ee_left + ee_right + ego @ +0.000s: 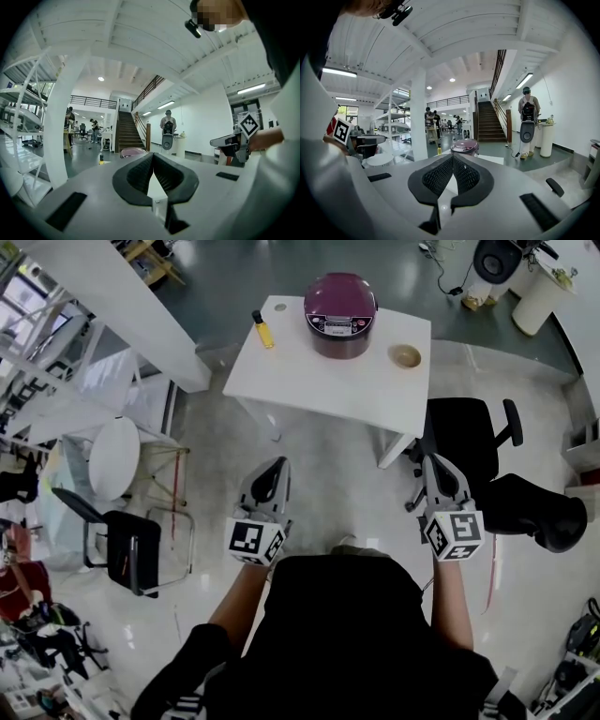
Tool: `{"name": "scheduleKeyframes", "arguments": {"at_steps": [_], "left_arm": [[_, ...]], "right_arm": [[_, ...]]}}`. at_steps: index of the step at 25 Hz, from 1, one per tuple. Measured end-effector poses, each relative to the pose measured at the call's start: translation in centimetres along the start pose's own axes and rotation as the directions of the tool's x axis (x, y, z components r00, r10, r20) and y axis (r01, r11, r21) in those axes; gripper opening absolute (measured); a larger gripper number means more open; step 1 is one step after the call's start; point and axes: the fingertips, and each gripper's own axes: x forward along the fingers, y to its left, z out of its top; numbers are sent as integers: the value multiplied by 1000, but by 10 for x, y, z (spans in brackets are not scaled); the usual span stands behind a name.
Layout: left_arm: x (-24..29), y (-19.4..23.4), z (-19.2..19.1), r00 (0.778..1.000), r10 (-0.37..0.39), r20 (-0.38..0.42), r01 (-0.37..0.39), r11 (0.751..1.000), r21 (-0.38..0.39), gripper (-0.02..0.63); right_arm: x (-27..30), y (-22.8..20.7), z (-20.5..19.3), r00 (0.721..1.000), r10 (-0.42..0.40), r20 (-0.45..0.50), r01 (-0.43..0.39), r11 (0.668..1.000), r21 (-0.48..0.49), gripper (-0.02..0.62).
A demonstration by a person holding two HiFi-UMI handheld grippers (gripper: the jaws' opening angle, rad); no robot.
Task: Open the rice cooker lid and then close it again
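Note:
A maroon rice cooker [339, 314] with its lid down stands on the white table [309, 381] at the far side of the room. It also shows small beyond the jaws as a rice cooker [464, 146] and as a pink dome [133, 151]. My left gripper [272, 468] and right gripper [434, 465] hang shut and empty over the floor, well short of the table and close to the person's body. In the left gripper view my left gripper [153, 154] has its pads together; my right gripper [453, 156] looks the same in its own view.
On the table lie a yellow bottle [263, 330], a small white disc [279, 307] and a tan bowl [405, 356]. A black office chair [466, 437] stands right of the table, a round white stool [114, 457] and a black chair [127, 545] at the left. People stand farther off by the staircase [489, 122].

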Motion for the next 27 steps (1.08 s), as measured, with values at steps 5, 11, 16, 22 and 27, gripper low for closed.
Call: {"name": "scheduleKeyframes", "arguments": {"at_steps": [5, 11, 16, 22, 27], "left_arm": [[-2, 2, 3, 1000, 20, 10, -20, 1000, -8, 5], [1, -4, 2, 1000, 26, 13, -26, 1000, -14, 5], [1, -2, 2, 1000, 28, 10, -28, 1000, -5, 5], [3, -1, 6, 1000, 25, 11, -25, 1000, 5, 5], [4, -7, 6, 1000, 13, 18, -13, 1000, -5, 5]], "right_arm": [[-1, -6, -6, 1000, -2, -4, 2, 1000, -6, -1], [0, -2, -16, 1000, 11, -11, -11, 1000, -1, -2], [3, 0, -14, 1000, 21, -7, -21, 1000, -12, -1], [1, 1, -12, 1000, 20, 0, -20, 1000, -9, -2], [0, 0, -10, 1000, 21, 6, -21, 1000, -15, -2]]}}
